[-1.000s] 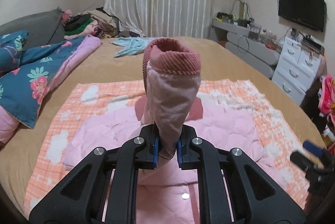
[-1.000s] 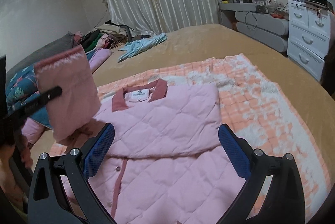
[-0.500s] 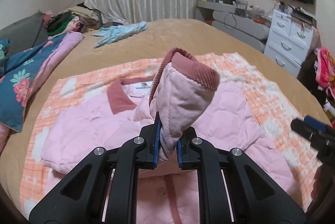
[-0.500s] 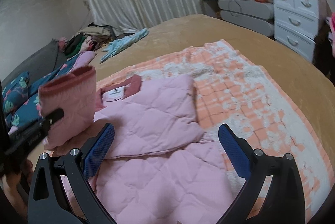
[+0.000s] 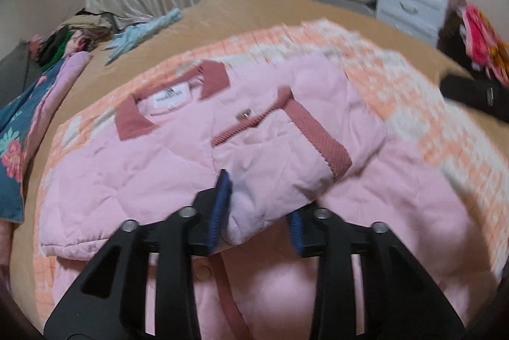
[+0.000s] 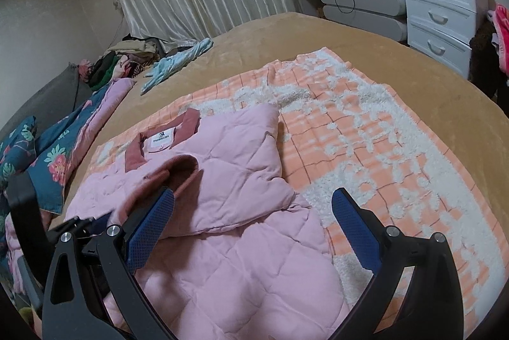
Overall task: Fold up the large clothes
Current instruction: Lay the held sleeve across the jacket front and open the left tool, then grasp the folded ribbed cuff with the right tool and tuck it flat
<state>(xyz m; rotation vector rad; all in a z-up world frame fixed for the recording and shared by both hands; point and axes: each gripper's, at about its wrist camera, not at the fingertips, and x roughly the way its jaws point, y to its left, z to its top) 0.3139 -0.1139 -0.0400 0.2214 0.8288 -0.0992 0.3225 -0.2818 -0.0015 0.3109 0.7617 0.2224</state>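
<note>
A pink quilted jacket (image 5: 133, 168) with a dark rose collar lies on an orange checked blanket (image 5: 423, 117) on the bed. Its sleeve (image 5: 280, 162), with a rose ribbed cuff, lies folded across the chest. My left gripper (image 5: 257, 212) has its jaws parted around the sleeve's near end, the cloth resting between them. My right gripper (image 6: 251, 228) is open and empty above the jacket's (image 6: 241, 257) lower right part. The left gripper also shows at the left of the right wrist view (image 6: 86, 225), by the cuff (image 6: 178, 174).
A floral blue quilt (image 6: 54, 149) lies at the bed's left. A pile of clothes (image 6: 127, 60) and a light blue garment (image 6: 178, 63) lie at the far side. White drawers (image 6: 442, 18) stand right of the bed. A dark object (image 5: 477, 95) shows at the right.
The left gripper has lowered the raised sleeve onto the jacket's chest and its jaws have opened. The right gripper stays open over the jacket.
</note>
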